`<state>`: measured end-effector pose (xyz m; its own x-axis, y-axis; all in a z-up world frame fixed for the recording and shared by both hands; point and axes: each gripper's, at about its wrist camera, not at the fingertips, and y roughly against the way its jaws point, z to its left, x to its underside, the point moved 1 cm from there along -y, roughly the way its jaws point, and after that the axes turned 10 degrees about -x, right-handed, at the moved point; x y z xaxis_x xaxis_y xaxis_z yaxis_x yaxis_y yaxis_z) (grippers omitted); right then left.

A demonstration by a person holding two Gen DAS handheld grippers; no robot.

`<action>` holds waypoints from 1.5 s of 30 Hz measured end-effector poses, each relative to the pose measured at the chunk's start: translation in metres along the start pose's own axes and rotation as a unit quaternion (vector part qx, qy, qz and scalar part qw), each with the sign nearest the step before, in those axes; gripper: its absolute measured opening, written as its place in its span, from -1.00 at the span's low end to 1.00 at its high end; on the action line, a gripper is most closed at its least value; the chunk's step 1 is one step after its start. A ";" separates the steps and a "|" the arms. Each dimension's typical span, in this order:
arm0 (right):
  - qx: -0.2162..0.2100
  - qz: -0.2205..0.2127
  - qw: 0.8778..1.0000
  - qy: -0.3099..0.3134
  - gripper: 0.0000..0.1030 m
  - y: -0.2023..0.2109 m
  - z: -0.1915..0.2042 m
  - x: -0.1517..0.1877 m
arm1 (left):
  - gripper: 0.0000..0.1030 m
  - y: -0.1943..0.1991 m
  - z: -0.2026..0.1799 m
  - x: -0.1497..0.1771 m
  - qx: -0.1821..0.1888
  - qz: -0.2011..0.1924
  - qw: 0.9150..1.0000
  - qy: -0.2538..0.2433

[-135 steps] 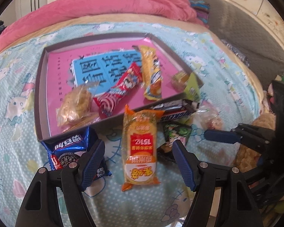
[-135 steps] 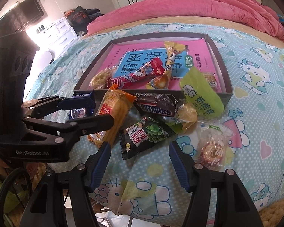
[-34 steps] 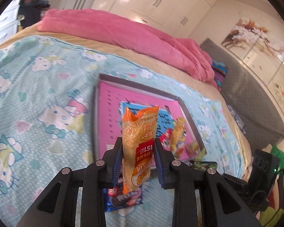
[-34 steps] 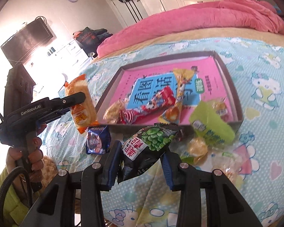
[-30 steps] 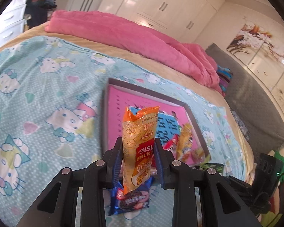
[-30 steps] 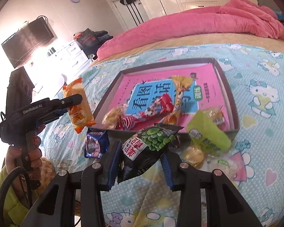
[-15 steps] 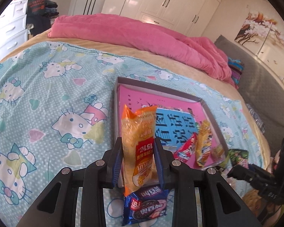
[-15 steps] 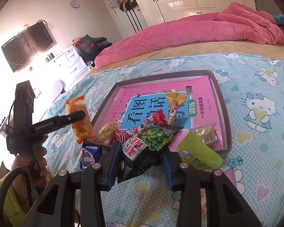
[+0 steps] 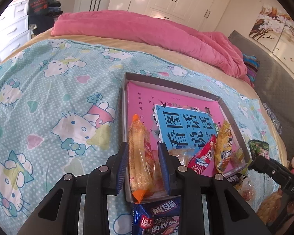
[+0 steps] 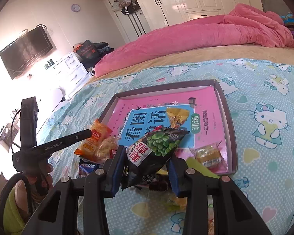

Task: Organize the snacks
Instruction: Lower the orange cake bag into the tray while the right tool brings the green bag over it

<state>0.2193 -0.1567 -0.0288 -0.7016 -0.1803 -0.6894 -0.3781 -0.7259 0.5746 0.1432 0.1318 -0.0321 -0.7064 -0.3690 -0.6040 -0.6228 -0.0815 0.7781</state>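
Note:
My left gripper (image 9: 144,167) holds an orange snack pack (image 9: 139,156) over the near left corner of the grey tray (image 9: 213,97); its jaws look slightly parted around the pack. The pack also shows in the right wrist view (image 10: 97,137). My right gripper (image 10: 146,168) is shut on a black green-pea bag (image 10: 152,148), held above the tray's near edge (image 10: 230,135). The tray holds a pink and blue book (image 9: 186,129), a red wrapper (image 9: 202,156) and a yellow wrapper (image 9: 224,146).
A blue cookie pack (image 9: 158,218) lies on the Hello Kitty sheet (image 9: 49,107) just before the tray. More snacks lie at the bed's near right (image 9: 247,191). A pink duvet (image 9: 147,31) lies beyond. A green packet (image 10: 201,169) lies at the tray's near edge.
My left gripper has carried the orange pack right and down over the tray's corner, and the pack has turned edge-on. My right gripper has moved the pea bag closer over the tray.

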 end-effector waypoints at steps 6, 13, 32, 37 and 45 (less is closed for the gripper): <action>0.009 0.001 1.000 0.005 -0.21 -0.007 -0.006 -0.005 | -0.38 -0.005 -0.004 0.001 0.000 0.005 1.000 -0.006; 0.022 0.006 1.000 0.007 -0.21 -0.015 -0.014 -0.007 | -0.38 -0.008 -0.010 0.004 0.001 0.010 1.000 -0.015; 0.083 0.029 0.995 0.052 -0.19 -0.034 -0.024 -0.006 | -0.38 -0.012 -0.019 0.007 0.014 0.019 0.999 -0.025; 0.091 0.030 0.994 0.051 -0.19 -0.035 -0.027 -0.005 | -0.38 -0.013 -0.021 0.008 0.022 0.023 0.999 -0.026; 0.096 0.032 0.994 0.047 -0.19 -0.034 -0.031 -0.004 | -0.38 -0.013 -0.022 0.009 0.025 0.023 0.999 -0.028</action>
<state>0.2541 -0.1515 -0.0591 -0.6724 -0.2899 -0.6811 -0.4491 -0.5717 0.6867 0.1527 0.1091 -0.0434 -0.7518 -0.3189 -0.5771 -0.6039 -0.0184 0.7968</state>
